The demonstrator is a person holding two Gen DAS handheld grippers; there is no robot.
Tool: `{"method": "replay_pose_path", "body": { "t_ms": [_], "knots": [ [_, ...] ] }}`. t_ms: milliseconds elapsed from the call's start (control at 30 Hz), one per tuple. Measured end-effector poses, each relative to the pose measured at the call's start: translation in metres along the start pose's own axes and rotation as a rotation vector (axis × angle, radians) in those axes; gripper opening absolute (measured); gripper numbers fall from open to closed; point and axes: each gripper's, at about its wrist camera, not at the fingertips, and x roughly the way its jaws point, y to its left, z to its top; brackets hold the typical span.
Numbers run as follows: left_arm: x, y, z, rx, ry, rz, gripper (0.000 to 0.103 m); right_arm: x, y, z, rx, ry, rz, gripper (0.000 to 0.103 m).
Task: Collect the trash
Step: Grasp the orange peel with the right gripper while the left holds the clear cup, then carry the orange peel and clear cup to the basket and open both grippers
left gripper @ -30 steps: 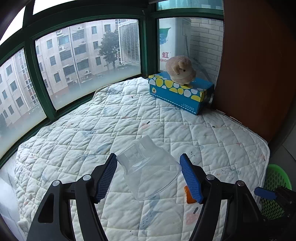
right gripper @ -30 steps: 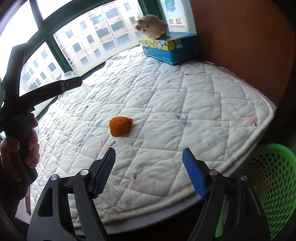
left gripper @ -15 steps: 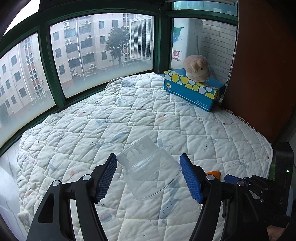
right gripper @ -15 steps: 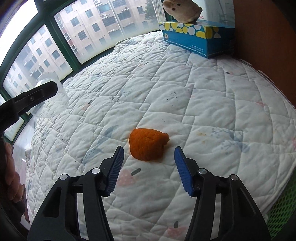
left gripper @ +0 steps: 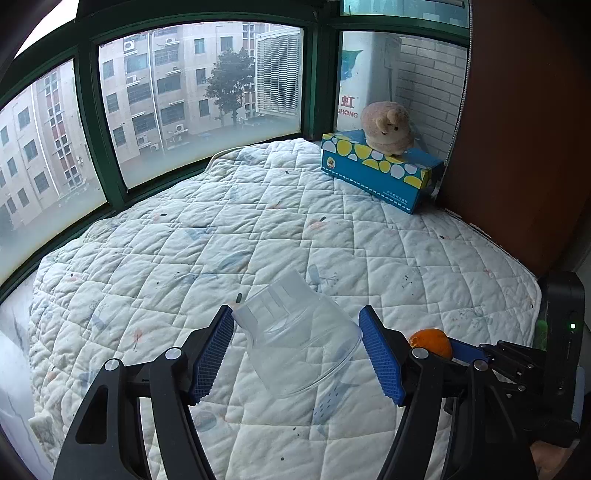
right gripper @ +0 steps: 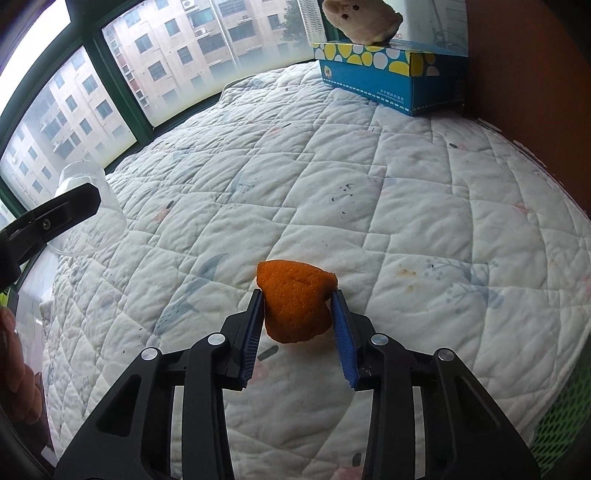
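Since half a second ago the right gripper (right gripper: pixel 297 308) has slid forward and its jaws have narrowed onto the orange peel (right gripper: pixel 295 301), low centre of the right wrist view, where before they stood wide on either side of it. Both blue pads look to be touching the peel, which seems to sit on the quilted mattress pad (right gripper: pixel 406 192) yet.

Left gripper (left gripper: pixel 297 350) has the clear plastic cup (left gripper: pixel 295 339) between its jaws, lower middle of its view; they're fairly wide, one pad touching, and I can't tell if the other one is.

My take: squeeze the peel gently, it's soft and will fold or slip, then lift straight up so the quilt doesn't snag. Green mesh basket (right gripper: pixel 561 435) is peeking in at the bottom right, probably the drop spot. Tissue box (right gripper: pixel 388 79) and plush toy (right gripper: pixel 364 16) are way up top, well out of the way.
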Motion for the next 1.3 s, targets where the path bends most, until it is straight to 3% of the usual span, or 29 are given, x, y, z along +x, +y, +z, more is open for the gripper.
{"method": "replay_pose_path", "body": {
  "t_ms": [433, 1300],
  "knots": [
    [-0.023, -0.068, -0.013, 0.069, -0.015, -0.097, 0.067, -0.084, -0.032, -0.041, 0.058, -0.068, -0.026, 0.036],
    [-0.052, -0.255, -0.051, 0.311, 0.006, -0.335, 0.067, -0.217, -0.171, -0.146, 0.295, -0.131, -0.323, 0.036]
  ]
}}
